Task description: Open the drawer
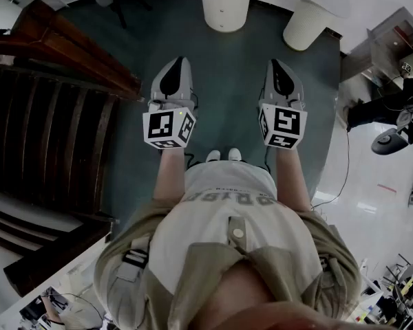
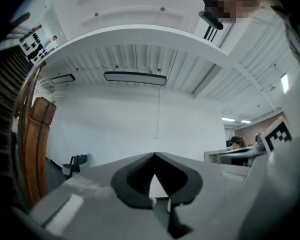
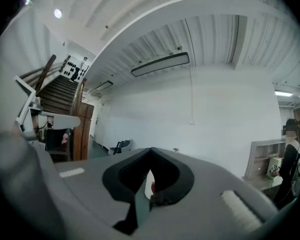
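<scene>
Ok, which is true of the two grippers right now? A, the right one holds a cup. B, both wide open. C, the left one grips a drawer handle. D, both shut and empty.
D: the left gripper and right gripper each show jaws closed together with nothing between them.

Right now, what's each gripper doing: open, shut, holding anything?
Left gripper: jaws shut, holding nothing.
Right gripper: jaws shut, holding nothing.

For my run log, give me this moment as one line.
left tool: shut, empty | right tool: shut, empty | both level over dark teal floor | drawer: not in view
</scene>
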### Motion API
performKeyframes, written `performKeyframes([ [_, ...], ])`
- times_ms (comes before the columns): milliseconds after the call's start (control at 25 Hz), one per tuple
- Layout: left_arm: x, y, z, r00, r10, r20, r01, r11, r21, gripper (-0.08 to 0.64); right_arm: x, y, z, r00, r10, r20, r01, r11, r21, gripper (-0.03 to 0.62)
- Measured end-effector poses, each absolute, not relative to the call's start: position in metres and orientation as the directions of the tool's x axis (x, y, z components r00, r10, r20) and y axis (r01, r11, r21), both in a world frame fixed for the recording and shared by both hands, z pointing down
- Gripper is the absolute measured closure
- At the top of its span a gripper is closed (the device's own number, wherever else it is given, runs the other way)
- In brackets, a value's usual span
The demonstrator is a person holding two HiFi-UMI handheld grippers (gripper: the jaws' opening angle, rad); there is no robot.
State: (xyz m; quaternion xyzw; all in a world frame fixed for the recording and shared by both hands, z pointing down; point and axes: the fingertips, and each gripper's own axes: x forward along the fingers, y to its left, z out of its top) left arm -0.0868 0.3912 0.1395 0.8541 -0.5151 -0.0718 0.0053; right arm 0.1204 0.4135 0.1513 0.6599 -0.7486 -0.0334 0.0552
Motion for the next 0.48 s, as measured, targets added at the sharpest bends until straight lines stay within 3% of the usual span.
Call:
performKeyframes([
  [480,-0.0854,0.3905,0.1431,0.459,-0.882,-0.109,-0.879,-0.469,0.084,0.557,0.1214,0.4153,0.1576,-0.117,-0.992,0.054,-0.982,0.123,0.143,0.592],
])
